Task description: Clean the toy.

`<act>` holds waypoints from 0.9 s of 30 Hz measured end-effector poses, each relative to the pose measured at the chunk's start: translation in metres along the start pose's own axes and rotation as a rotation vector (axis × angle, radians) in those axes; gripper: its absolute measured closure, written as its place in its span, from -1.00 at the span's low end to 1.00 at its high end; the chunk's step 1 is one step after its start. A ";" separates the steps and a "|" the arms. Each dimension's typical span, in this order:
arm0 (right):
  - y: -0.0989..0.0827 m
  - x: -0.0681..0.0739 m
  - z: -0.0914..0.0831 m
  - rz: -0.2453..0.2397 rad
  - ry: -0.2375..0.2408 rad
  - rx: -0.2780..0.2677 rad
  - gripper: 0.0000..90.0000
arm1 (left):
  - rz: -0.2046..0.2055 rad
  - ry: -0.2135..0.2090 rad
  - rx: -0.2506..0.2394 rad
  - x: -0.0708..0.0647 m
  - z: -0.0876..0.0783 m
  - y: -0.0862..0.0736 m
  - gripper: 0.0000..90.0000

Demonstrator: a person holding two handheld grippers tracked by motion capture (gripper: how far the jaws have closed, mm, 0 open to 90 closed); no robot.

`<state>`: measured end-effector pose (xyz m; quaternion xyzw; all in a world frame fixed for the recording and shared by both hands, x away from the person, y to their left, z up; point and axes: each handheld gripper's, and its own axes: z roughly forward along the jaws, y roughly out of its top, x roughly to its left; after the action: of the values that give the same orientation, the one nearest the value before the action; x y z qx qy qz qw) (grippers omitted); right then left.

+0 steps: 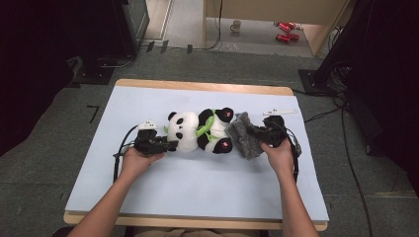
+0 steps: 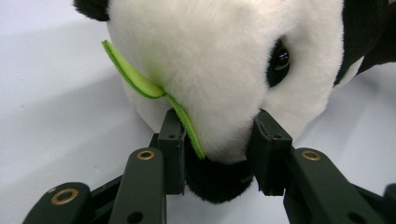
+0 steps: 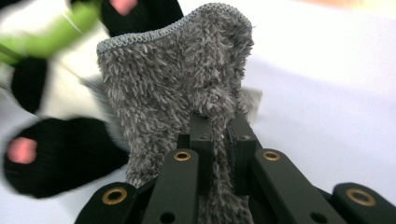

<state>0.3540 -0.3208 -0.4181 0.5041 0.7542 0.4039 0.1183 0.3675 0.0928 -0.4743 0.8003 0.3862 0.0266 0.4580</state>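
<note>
Currently my left gripper is clamped on the head of the panda toy, lying mid-table; my right gripper pinches the grey fleece cloth at its feet, far right. Cloth sits bunched beside the toy; covering or wrapping looks barely begun.

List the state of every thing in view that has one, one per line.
Panda: lying on the table, head toward the left gripper, snout clamped.
Grey cloth: crumpled at the panda's feet, a fold pinched.
Green leaf: sticking out beside the panda's snout, running down against one jaw.
Left gripper: shut on the panda's snout.
Right gripper: shut on the grey cloth.
Mug: upright on the floor beyond the table.
</note>
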 end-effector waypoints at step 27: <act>0.045 0.082 0.031 -0.240 0.129 -0.034 0.87 | 0.003 0.021 -0.002 -0.007 -0.001 -0.005 0.36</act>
<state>0.3636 -0.2280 -0.3866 0.3813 0.8082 0.4309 0.1255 0.3598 0.0906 -0.4752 0.8000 0.3897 0.0363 0.4548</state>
